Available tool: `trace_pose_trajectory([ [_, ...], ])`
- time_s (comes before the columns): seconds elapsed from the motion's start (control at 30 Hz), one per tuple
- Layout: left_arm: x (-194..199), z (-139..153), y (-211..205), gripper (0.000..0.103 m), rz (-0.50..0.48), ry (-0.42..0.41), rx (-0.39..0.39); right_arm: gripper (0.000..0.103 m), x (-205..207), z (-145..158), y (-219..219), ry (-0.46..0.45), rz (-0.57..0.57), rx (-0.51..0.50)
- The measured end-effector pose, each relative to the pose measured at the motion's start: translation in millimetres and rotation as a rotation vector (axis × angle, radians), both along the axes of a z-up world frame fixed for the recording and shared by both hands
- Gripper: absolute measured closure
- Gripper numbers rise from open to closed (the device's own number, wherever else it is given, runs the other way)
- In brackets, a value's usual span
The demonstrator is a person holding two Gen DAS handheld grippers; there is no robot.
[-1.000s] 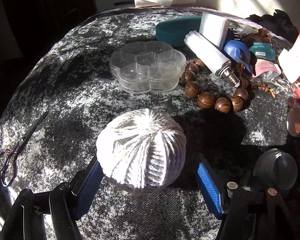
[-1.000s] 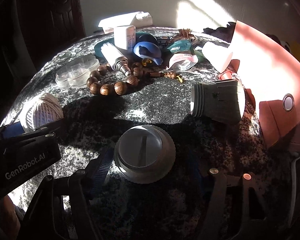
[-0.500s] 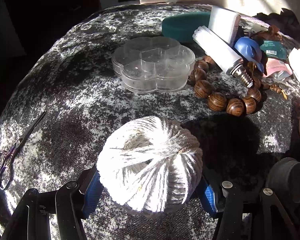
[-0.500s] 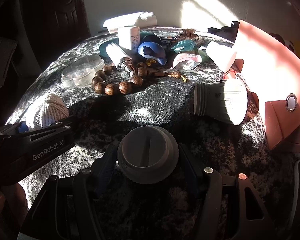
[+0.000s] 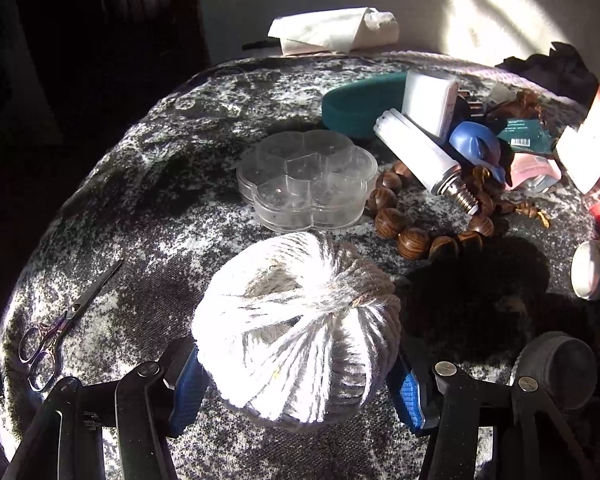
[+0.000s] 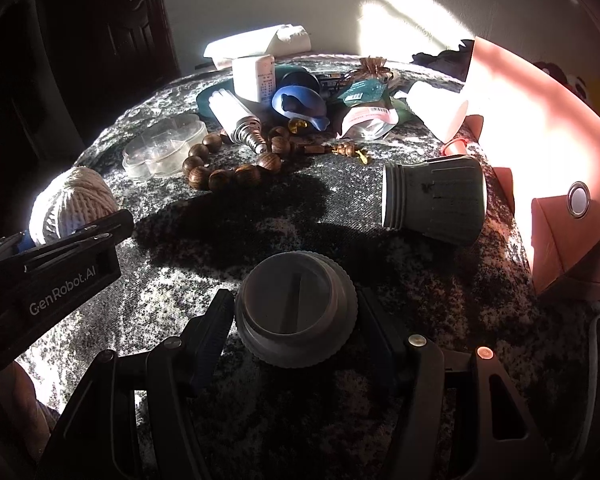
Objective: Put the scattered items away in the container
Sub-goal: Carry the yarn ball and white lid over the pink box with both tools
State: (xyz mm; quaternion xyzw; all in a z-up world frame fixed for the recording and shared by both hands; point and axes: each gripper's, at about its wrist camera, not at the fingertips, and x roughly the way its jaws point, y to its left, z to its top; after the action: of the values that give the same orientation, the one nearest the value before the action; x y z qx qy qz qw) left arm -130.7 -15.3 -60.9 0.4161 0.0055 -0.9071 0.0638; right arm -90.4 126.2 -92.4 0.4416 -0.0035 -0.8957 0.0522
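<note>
1. Covering the whole surface is a mottled grey cloth (image 5: 148,184), half in sun.
2. Pink box (image 6: 540,128) stands at the right edge (lid up).
3. Left gripper (image 5: 296,376) is closing, pads pressing a ball of string (image 5: 296,332).
4. Right gripper (image 6: 296,332) clamps a grey cap (image 6: 296,312).

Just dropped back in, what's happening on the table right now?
A person is tidying with a gripper in each hand. The left gripper has a ball of white string between its blue pads, and its jaws are closing on it. The right gripper holds a round grey lid between its fingers. Beads, a light bulb, a clear flower-shaped box and scissors lie scattered on the mottled cloth. The pink container stands at the right edge.
</note>
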Motion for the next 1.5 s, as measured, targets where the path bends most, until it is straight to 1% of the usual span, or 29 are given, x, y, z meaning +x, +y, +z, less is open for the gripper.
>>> trace_pose_trajectory([
  [0.23,16,20,5,0.039,-0.025,0.025,-0.020,0.038,13,17,1,0.044,0.002,0.003],
  [0.43,37,45,12,0.039,-0.043,0.073,-0.039,0.038,33,49,13,0.120,-0.009,-0.002],
  [0.63,54,72,33,0.039,-0.086,0.121,-0.051,0.038,60,80,32,0.196,-0.035,0.008],
  [0.8,67,91,61,0.039,-0.143,0.156,-0.060,0.038,81,102,55,0.248,-0.074,0.021],
  [1.07,86,122,118,0.039,-0.257,0.217,-0.068,0.038,114,129,105,0.310,-0.162,0.042],
  [1.3,92,141,172,0.039,-0.356,0.248,-0.060,0.038,135,153,153,0.360,-0.240,0.078],
  [1.5,91,159,217,0.039,-0.426,0.277,-0.050,0.038,144,175,198,0.403,-0.310,0.111],
])
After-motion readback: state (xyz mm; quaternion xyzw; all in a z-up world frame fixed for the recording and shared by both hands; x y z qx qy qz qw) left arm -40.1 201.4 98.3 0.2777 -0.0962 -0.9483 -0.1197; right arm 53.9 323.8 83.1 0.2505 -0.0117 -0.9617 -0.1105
